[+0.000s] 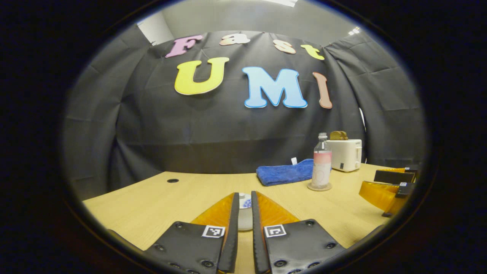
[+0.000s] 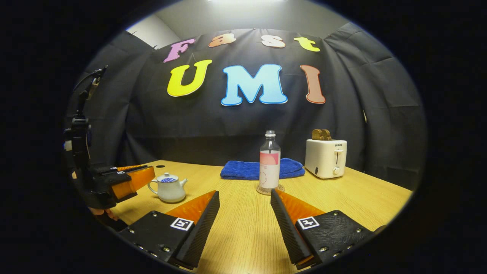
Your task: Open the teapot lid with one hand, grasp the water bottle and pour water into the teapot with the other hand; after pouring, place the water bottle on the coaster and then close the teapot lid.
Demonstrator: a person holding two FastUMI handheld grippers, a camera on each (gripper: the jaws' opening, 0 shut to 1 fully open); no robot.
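Starting out, you are holding the left tool [image 1: 244,213] almost pressed together near the lidded teapot [image 2: 168,187] and the right tool [image 2: 243,213] spread toward the water bottle [image 2: 269,161] standing on its coaster [image 2: 281,189].

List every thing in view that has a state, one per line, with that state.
Teapot: upright on the table, lid on.
Water bottle: upright on its coaster, partly filled; whether it is capped, I cannot tell.
Blue towel: folded, lying flat behind the bottle.
Toaster: upright, bread sticking out the top.
Left claw: nearly shut, lined up on the teapot, not gripping.
Right claw: open, holding nothing.
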